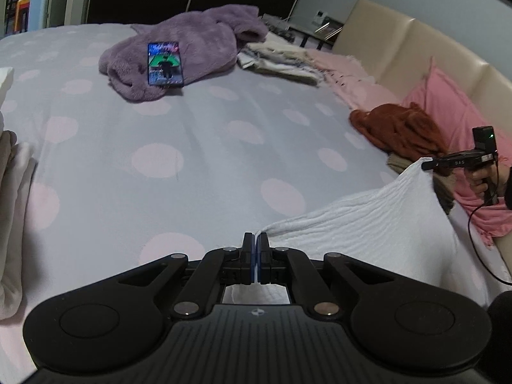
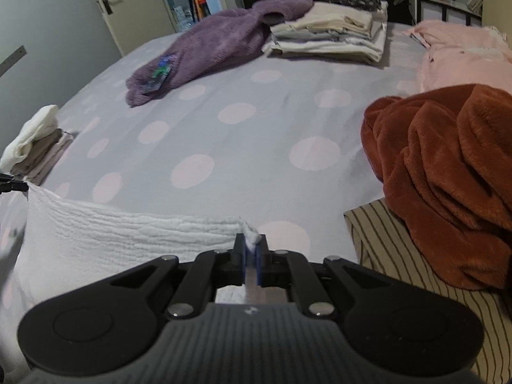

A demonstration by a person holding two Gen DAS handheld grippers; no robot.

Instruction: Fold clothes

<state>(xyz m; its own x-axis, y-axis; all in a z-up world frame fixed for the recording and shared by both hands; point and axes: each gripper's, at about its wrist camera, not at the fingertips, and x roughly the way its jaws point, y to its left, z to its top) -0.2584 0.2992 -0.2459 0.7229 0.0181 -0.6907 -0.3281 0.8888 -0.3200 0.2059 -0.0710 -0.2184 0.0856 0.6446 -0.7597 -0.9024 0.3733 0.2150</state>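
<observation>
Both jaws are pressed together on cloth: your left gripper (image 1: 255, 240) pinches one corner of the white textured cloth (image 1: 368, 224), and your right gripper (image 2: 251, 243) pinches the other corner, a small tuft of fabric bunched between its pads. That cloth hangs stretched between the two grippers at the near edge of the bed (image 1: 192, 147), its top edge taut and the rest draping down toward you.

Your right grip looks thin; only a nub of fabric is held there, so a sharp tug or a wide swing could pull the corner free and drop that side. If you draw your hands further apart, the strain lands on that same weak pinch.

Watch your right side: the rust fleece (image 2: 448, 172) and the striped fabric (image 2: 400, 256) lie near, and a trailing hem could drag across them. At the far left, the phone (image 1: 165, 64) rests on the purple fleece (image 1: 192, 44), well apart from you. A folded stack (image 2: 329, 35) sits far across the bed, and a smaller pile (image 2: 35, 140) at the left.
</observation>
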